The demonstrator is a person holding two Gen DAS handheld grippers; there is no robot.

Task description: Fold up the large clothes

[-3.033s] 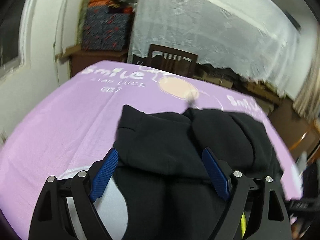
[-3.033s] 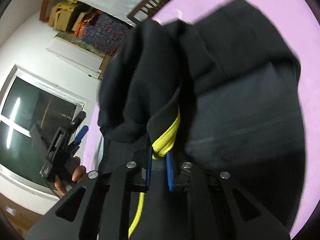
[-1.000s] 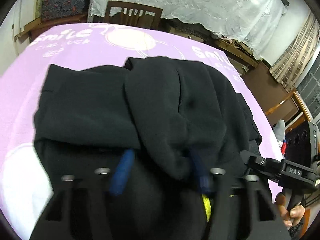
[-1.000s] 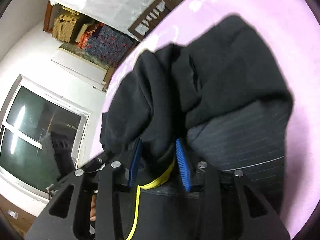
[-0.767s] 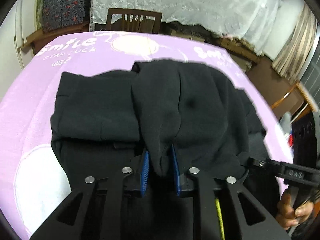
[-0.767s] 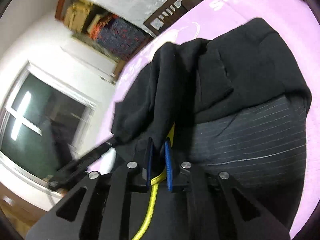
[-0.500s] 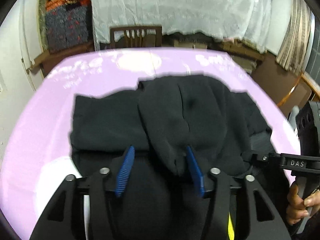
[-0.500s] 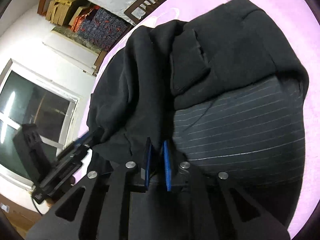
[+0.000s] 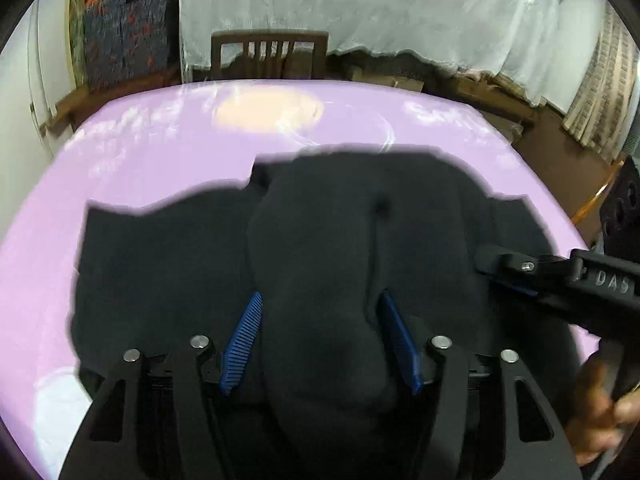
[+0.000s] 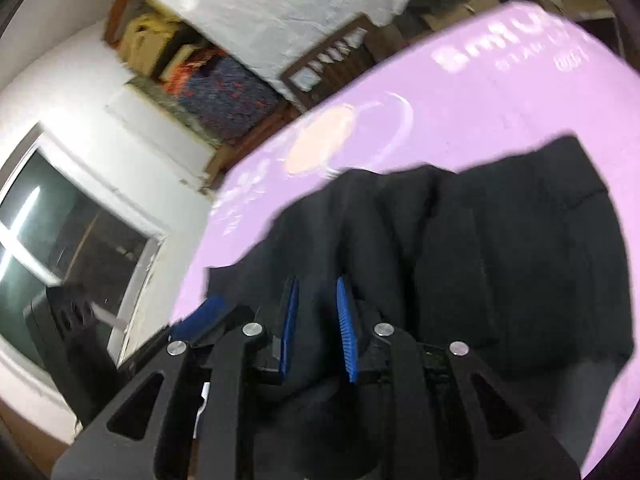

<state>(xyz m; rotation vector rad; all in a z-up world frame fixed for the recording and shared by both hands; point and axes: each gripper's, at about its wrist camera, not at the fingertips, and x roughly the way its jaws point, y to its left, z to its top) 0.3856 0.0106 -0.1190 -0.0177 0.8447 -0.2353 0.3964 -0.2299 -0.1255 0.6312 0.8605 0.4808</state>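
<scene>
1. While we look along the left gripper (image 9: 320, 344), its jaws stand wide apart around a soft hump of the black garment (image 9: 352, 248), gripping nothing. The garment lies straight ahead, spread sideways on the purple sheet (image 9: 160, 140), with bare sheet beyond.
2. Our right gripper (image 10: 316, 328) is partly open, cloth loose between its fingers; the garment's bulk lies to its right.

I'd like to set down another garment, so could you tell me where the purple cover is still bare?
Bare cover lies beyond the black garment, toward the chair, and along its left side. The near middle is crowded: garment, left gripper and right gripper.
</scene>
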